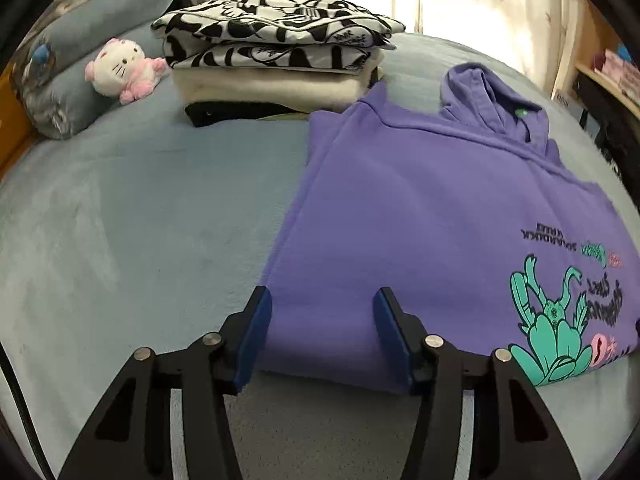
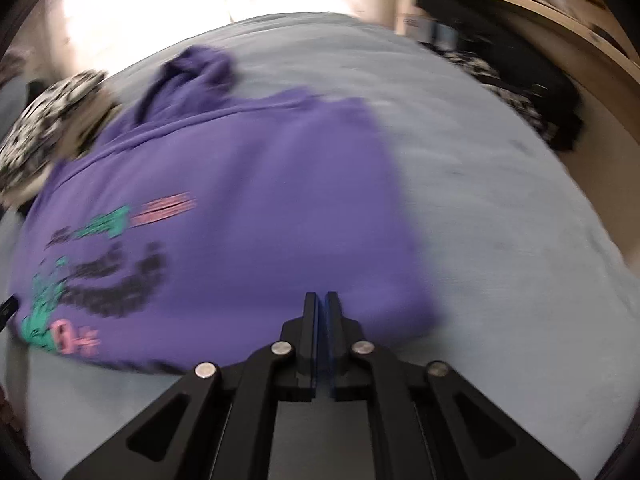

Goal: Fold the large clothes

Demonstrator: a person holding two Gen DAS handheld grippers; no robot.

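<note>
A purple hoodie (image 1: 420, 200) lies flat on the light blue bed (image 1: 140, 220), its sleeves folded in and its hood (image 1: 488, 96) at the far end. A teal and pink print (image 1: 560, 320) faces up near its lower hem. My left gripper (image 1: 324, 298) is open, its blue pads standing apart over the hoodie's lower left corner, with no cloth pinched between them. In the blurred right wrist view the hoodie (image 2: 248, 200) fills the left and middle. My right gripper (image 2: 322, 296) is shut over the hoodie's lower right corner, and I see nothing between its pads.
A stack of folded clothes (image 1: 276, 48) topped by a black-and-white patterned piece sits at the bed's far side. A white and pink plush cat (image 1: 120, 68) leans on a blue pillow (image 1: 76, 52). Dark clothes (image 2: 532, 96) and a wooden shelf (image 2: 520, 4) lie to the right.
</note>
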